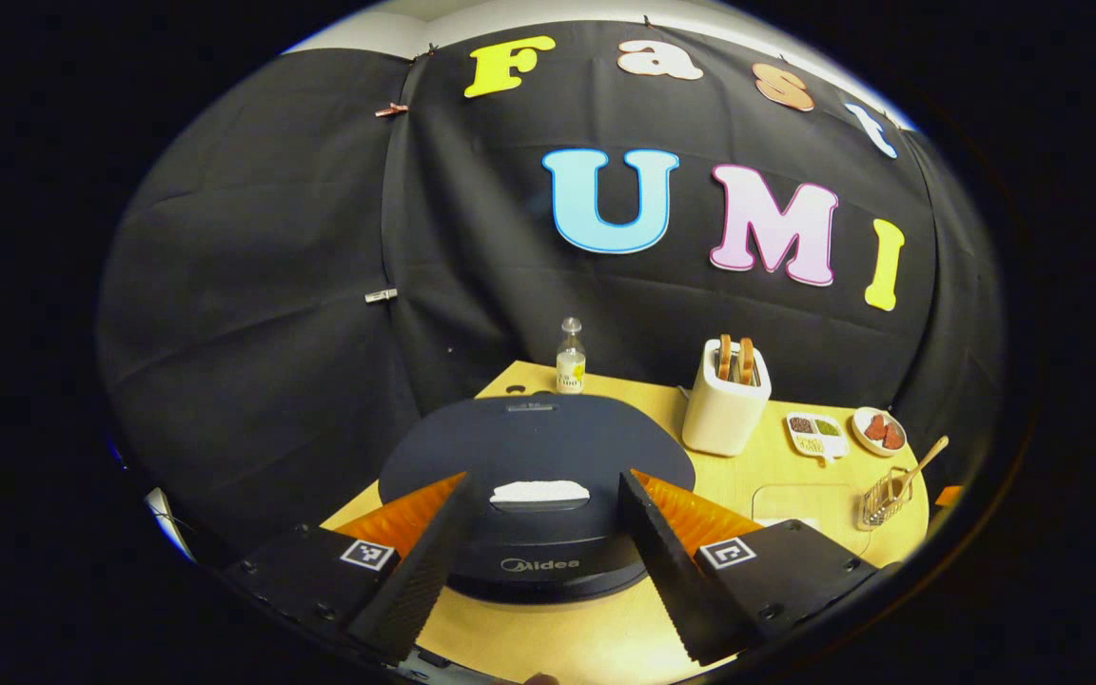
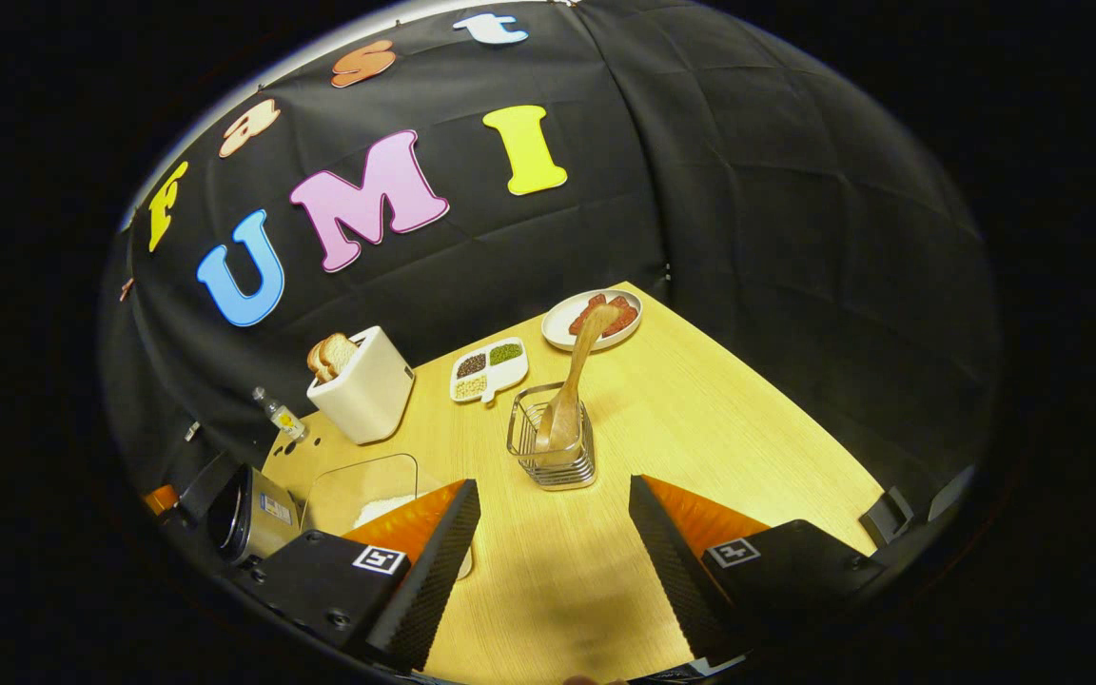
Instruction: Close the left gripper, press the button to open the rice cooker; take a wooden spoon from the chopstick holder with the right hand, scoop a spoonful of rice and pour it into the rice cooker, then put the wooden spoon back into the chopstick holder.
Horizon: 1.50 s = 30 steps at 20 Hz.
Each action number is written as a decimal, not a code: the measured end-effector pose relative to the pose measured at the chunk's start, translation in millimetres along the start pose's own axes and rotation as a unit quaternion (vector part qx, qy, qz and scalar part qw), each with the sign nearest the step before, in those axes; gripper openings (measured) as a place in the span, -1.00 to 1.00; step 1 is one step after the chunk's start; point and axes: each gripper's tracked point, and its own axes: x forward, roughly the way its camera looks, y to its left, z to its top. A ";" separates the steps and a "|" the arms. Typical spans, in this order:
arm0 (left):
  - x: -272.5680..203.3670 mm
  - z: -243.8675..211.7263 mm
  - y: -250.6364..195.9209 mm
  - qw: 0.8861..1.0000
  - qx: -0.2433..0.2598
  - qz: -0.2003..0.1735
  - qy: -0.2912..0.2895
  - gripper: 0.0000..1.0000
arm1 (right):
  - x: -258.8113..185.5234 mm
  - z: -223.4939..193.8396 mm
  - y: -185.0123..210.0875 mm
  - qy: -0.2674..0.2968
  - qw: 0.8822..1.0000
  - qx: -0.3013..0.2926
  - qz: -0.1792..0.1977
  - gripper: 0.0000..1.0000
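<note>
Left gripper (image 1: 538, 552) hangs with its jaws spread wide over the closed rice cooker (image 1: 537, 466), whose pale button (image 1: 540, 492) sits between the fingers at twelve o'clock; pressing like this could let the fingers straddle the button and miss it, so they should shut first. Right gripper (image 2: 553, 561) is likewise spread and empty, the wooden spoon (image 2: 575, 385) upright in the chopstick holder (image 2: 553, 447) at twelve o'clock. "Midea" reads on the cooker's front; the rice container (image 2: 367, 495) sits at ten o'clock.
</note>
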 end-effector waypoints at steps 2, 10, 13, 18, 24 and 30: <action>1.9 -16.1 -0.3 1.000 -0.004 0.000 0.008 1.00 | -1.1 -2.0 0.4 0.005 1.000 -0.004 0.005 0.97; 11.3 -52.2 -6.0 0.999 0.009 0.007 0.037 1.00 | 0.0 -7.4 -8.3 0.018 1.000 -0.016 0.013 0.97; 12.8 -52.5 -7.5 1.000 0.007 -0.004 0.020 1.00 | 1.9 -8.6 -12.3 0.021 0.999 -0.020 0.015 0.97; 8.3 -47.9 -5.9 1.000 0.006 0.000 0.016 0.99 | 5.4 0.2 -9.3 0.010 0.999 -0.032 0.034 0.97; -48.4 29.4 -30.3 0.995 -0.002 0.023 -0.101 0.92 | -6.6 47.2 22.9 -0.061 0.987 -0.110 0.095 0.97; -111.3 75.2 -87.2 0.981 0.004 -0.043 -0.188 0.91 | -71.9 112.9 75.9 -0.192 0.965 -0.125 0.128 0.97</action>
